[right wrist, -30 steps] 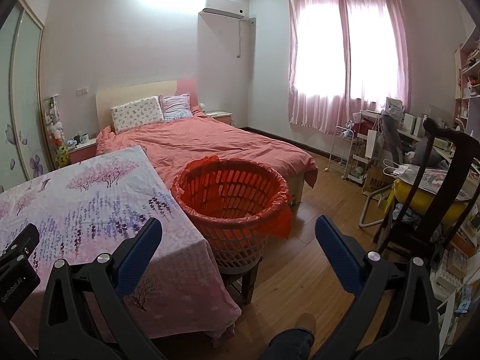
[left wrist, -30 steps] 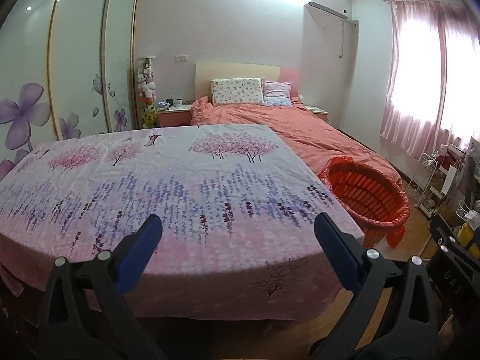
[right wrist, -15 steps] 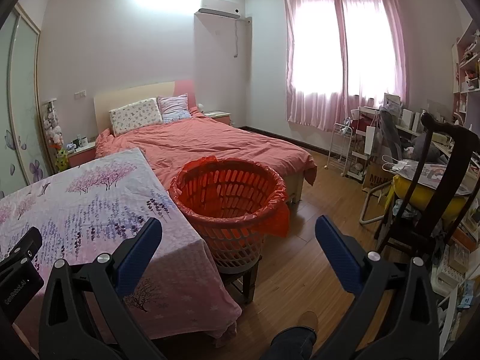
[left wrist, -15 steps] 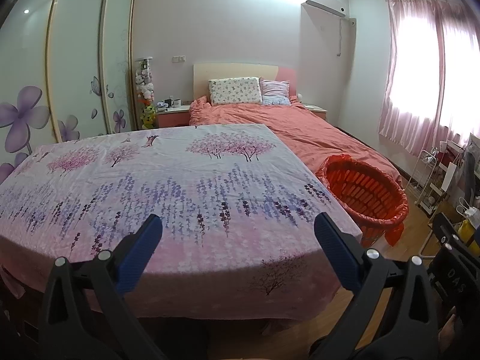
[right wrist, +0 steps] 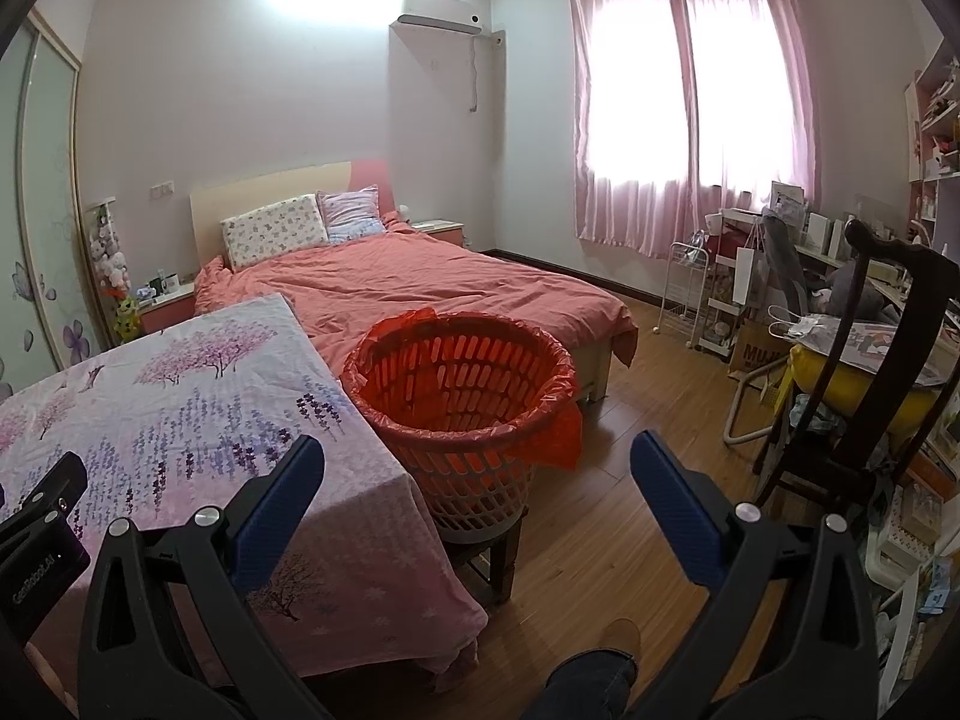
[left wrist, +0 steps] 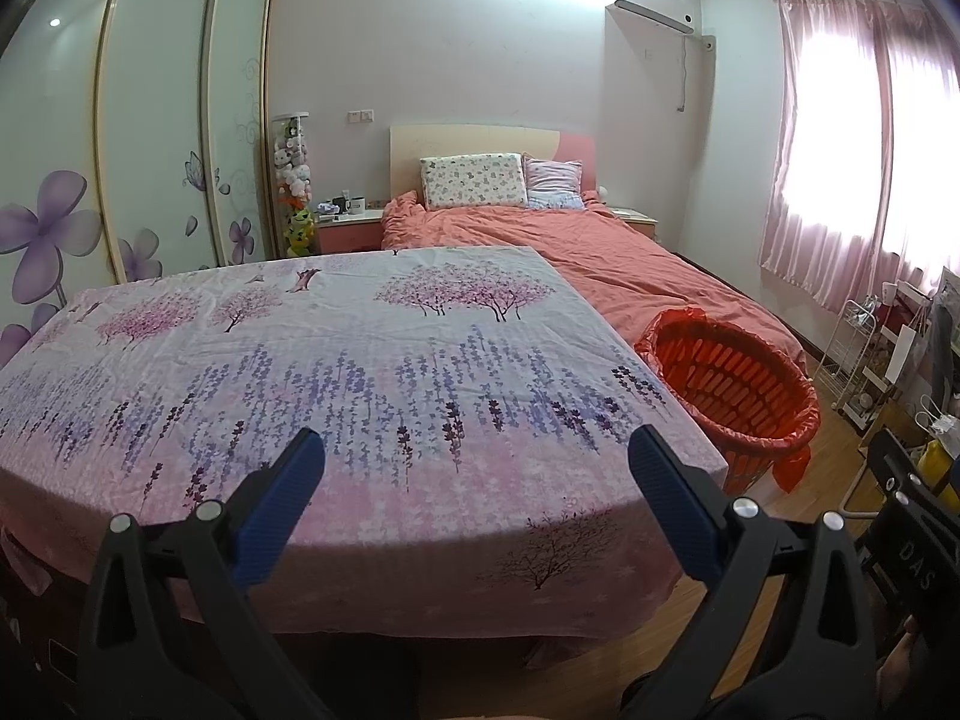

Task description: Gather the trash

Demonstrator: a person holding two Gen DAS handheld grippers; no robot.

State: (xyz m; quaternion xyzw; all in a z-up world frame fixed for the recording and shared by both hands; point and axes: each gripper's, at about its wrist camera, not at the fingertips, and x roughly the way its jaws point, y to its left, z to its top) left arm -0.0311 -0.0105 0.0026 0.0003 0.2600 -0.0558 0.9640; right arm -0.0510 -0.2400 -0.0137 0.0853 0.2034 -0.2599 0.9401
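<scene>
A white basket lined with a red bag (right wrist: 462, 396) stands on a low stool beside a table covered in a flowered pink and lilac cloth (left wrist: 336, 372); the same basket (left wrist: 729, 387) shows at the right of the left wrist view. No trash is visible on the cloth. My left gripper (left wrist: 474, 468) hangs open over the table's near edge with nothing between its blue pads. My right gripper (right wrist: 477, 474) is open too, held in front of the basket and above the wooden floor.
A bed with a coral quilt (right wrist: 420, 288) lies behind the table and basket. A dark wooden chair (right wrist: 864, 384) and cluttered shelves stand at the right. A wardrobe with flower doors (left wrist: 120, 168) lines the left wall. A person's leg and shoe (right wrist: 600, 654) show below.
Both views have shifted slightly; the table and basket sit a little lower and nearer in frame. Both grippers stay open and empty.
</scene>
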